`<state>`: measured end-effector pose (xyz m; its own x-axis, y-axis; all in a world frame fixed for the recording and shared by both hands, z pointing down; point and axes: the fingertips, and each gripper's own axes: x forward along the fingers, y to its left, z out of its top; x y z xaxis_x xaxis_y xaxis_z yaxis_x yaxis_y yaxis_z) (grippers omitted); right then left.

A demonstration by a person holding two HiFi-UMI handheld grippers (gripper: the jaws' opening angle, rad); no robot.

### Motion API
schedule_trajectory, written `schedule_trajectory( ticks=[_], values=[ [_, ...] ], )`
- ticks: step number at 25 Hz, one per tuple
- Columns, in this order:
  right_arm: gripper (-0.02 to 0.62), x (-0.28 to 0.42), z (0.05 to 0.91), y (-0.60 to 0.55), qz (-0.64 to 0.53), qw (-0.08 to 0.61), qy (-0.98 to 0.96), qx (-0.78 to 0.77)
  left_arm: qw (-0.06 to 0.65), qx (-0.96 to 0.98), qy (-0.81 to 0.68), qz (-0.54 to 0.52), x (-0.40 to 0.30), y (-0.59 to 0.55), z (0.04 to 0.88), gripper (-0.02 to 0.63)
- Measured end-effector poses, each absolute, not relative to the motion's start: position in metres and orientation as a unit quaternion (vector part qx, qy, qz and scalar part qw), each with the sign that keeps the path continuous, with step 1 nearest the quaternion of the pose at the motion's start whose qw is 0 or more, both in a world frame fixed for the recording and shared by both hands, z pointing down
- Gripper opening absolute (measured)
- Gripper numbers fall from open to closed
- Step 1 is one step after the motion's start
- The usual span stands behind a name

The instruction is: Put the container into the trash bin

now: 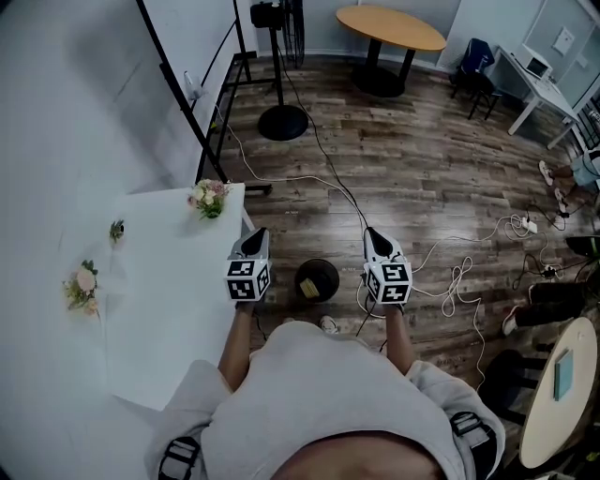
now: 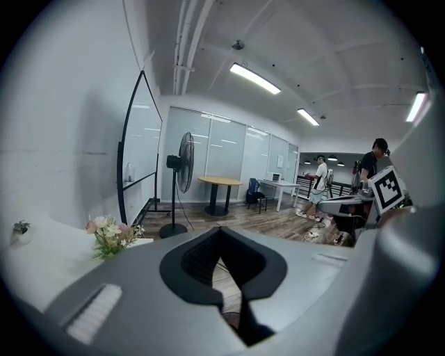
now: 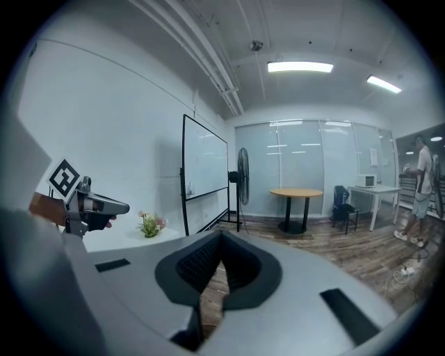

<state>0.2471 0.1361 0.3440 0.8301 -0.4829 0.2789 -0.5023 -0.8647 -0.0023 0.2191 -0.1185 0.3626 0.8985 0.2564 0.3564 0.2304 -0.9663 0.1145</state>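
Note:
A black round trash bin (image 1: 317, 279) stands on the wooden floor between my two grippers, with a yellowish container (image 1: 308, 288) lying inside it. My left gripper (image 1: 253, 239) hovers beside the white table's corner, left of the bin, its jaws together and empty (image 2: 221, 233). My right gripper (image 1: 373, 236) hangs to the right of the bin, also shut with nothing between its jaws (image 3: 221, 236). Both point forward and slightly down. Each gripper shows in the other's view: the right gripper (image 2: 348, 203) at the right edge, the left gripper (image 3: 97, 206) at the left.
A white table (image 1: 159, 281) at the left carries flower bunches (image 1: 208, 198) (image 1: 82, 284) and a small plant (image 1: 116, 229). Ahead stand a fan base (image 1: 282, 122), a whiteboard frame and a round wooden table (image 1: 390, 28). Cables (image 1: 459, 281) lie on the floor. People (image 2: 320, 184) stand far off.

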Motion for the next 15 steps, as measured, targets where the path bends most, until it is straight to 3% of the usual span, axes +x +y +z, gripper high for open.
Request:
schedule_trajectory(
  ticks=[15],
  values=[
    [0.014, 0.244, 0.350, 0.138, 0.145, 0.049, -0.259, 0.954, 0.043, 0.973, 0.134, 0.185, 0.220, -0.104, 0.365, 0.011]
  ],
)
